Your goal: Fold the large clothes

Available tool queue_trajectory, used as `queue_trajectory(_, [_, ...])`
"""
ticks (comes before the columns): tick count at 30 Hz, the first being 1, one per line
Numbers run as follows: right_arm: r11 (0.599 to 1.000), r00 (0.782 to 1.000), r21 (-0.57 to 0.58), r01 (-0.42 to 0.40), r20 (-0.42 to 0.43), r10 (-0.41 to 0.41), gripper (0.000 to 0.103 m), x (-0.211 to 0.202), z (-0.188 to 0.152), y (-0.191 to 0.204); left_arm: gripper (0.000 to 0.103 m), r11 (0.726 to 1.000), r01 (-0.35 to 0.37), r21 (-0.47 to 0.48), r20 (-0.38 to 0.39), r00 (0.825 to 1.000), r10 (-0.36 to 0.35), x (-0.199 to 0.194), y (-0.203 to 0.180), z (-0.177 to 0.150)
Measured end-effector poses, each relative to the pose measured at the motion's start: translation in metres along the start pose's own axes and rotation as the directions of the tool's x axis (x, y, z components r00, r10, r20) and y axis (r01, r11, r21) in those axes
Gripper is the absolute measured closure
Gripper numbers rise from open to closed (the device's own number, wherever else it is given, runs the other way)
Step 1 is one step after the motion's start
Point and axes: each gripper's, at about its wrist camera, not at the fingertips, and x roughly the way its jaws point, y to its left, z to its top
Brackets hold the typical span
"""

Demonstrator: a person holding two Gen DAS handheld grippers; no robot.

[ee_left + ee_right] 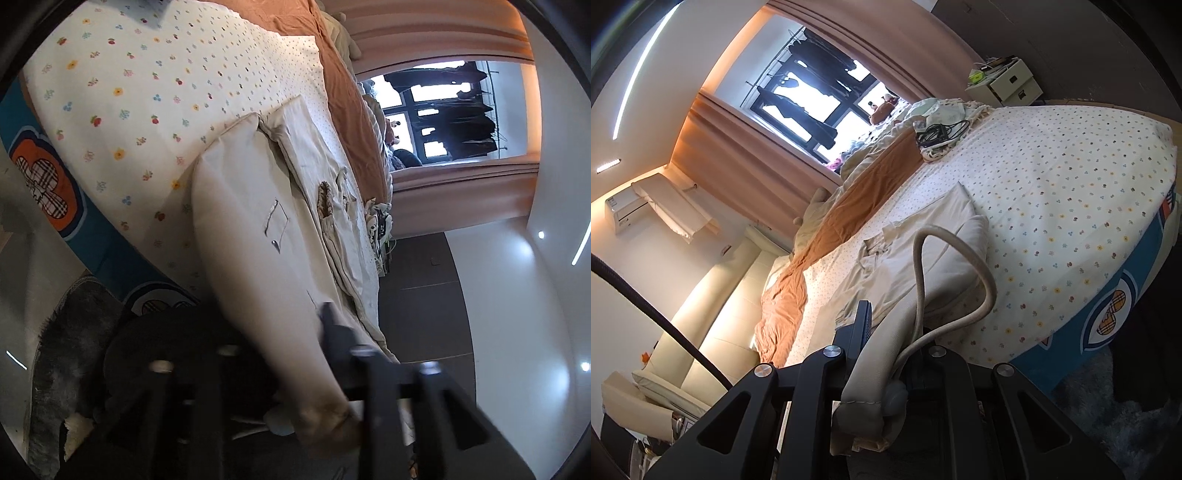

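Left wrist view, nearest: the left gripper (343, 373) has its jaws closed on an edge of the cream garment (255, 229); fabric passes between the dark fingers, though motion blur hides the exact pinch.
Right wrist view, nearest: the right gripper (886, 354) is clamped on another part of the same cream garment (923, 266), with a thick hem or cuff bunched between its jaws and a cream strap (964, 258) looping up out of the grip.
Where the garment lies: partly folded on the flowered sheet (147, 110) of the bed, near its foot edge, with its near end lifted by both grippers.
Step in hand, as I judge it: carrying the held edge over the body of the garment to make a fold.
Doing it well: keep both grips level and the cloth taut between them, lay the edge square on the panel beneath, tuck the strap inside, and let go only once the cloth rests flat.
Risk: the bulky hem may slip or the fold may land skewed.
Farther off: an orange blanket (827, 236) beyond the garment, a tangle of cables (938, 134) near the pillows, a window (812, 96) with curtains.
Count: two grippers, one garment, one strap, one orange blanket, one window.
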Motion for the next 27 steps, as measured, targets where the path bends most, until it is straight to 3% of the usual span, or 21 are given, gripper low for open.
queue_trajectory(7, [0.999,0.999,-0.021,-0.032,0.011,0.032,0.092,-0.008,0.001,0.015,0.095,0.993,0.064,0.100,0.129,0.989,-0.076,-0.052,-0.043,-0.003])
queue_trajectory(16, [0.993,0.994,-0.074,-0.089,0.064,0.093,0.092,-0.045,0.003,0.038,0.095,0.966,0.139,0.216,0.204,0.962,-0.184,-0.115,-0.099,-0.017])
queue_trajectory(27, [0.988,0.985,-0.094,-0.125,0.104,0.134,0.092,-0.039,0.019,0.046,0.095,0.961,0.115,0.253,0.235,0.956,-0.176,-0.115,-0.138,0.001])
